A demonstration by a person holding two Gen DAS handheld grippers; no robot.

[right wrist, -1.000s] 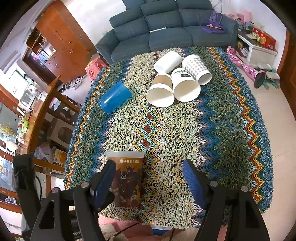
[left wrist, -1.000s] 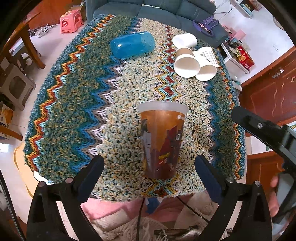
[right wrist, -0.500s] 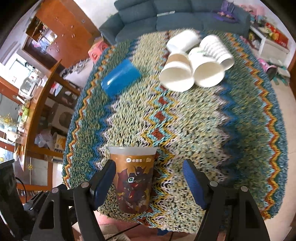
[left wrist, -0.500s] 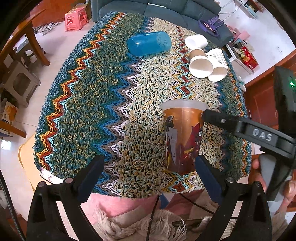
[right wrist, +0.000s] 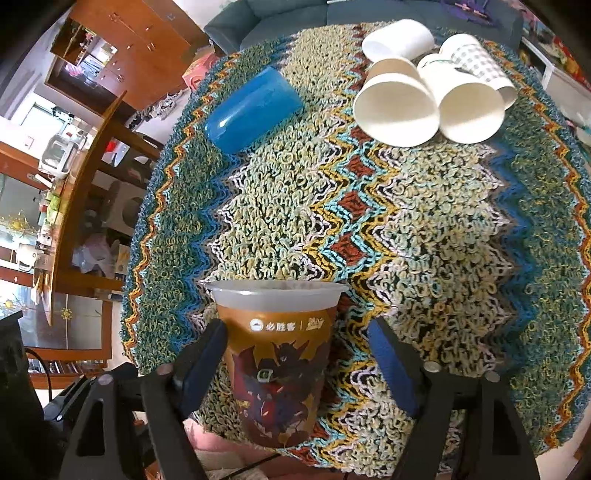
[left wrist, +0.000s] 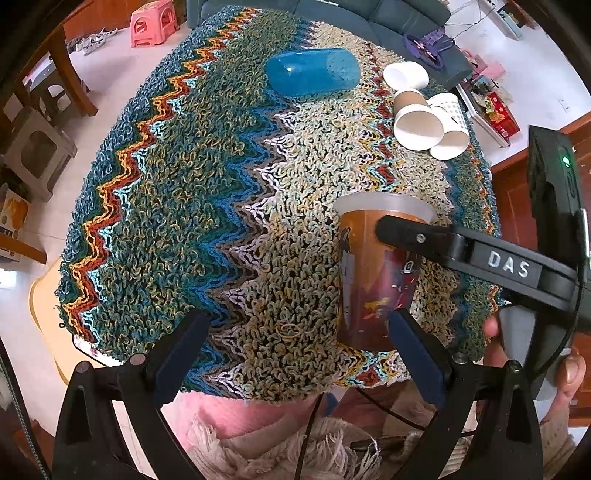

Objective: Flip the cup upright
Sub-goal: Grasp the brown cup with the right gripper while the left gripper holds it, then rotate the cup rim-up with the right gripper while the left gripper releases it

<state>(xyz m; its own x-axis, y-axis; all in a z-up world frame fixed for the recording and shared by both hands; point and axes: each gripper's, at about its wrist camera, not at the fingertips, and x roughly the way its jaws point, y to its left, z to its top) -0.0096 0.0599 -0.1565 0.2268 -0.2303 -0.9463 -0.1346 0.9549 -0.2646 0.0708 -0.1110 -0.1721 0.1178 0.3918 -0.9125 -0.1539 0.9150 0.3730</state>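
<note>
Cup (right wrist: pixel 277 360) stood upright near the rug's (left wrist: pixel 184 192) front edge, and over the last second my right gripper (right wrist: pixel 295 354) had closed in until its open jaws straddled it, left gripper (left wrist: pixel 295 354) open and empty beside, so the flip looked done.

Beyond the jaws, spread under everything: a looped woollen zigzag cloth in teal, cream, orange and blue (right wrist: pixel 406 236). Far ahead and left of the jaws, lying on its side: a translucent blue plastic tumbler (right wrist: pixel 255 109) (left wrist: pixel 314 72). Far ahead and right, tipped over, touching: four white paper cups (right wrist: pixel 432 74) (left wrist: pixel 424 110). Behind: a dark grey-blue sofa (right wrist: pixel 332 14).
</note>
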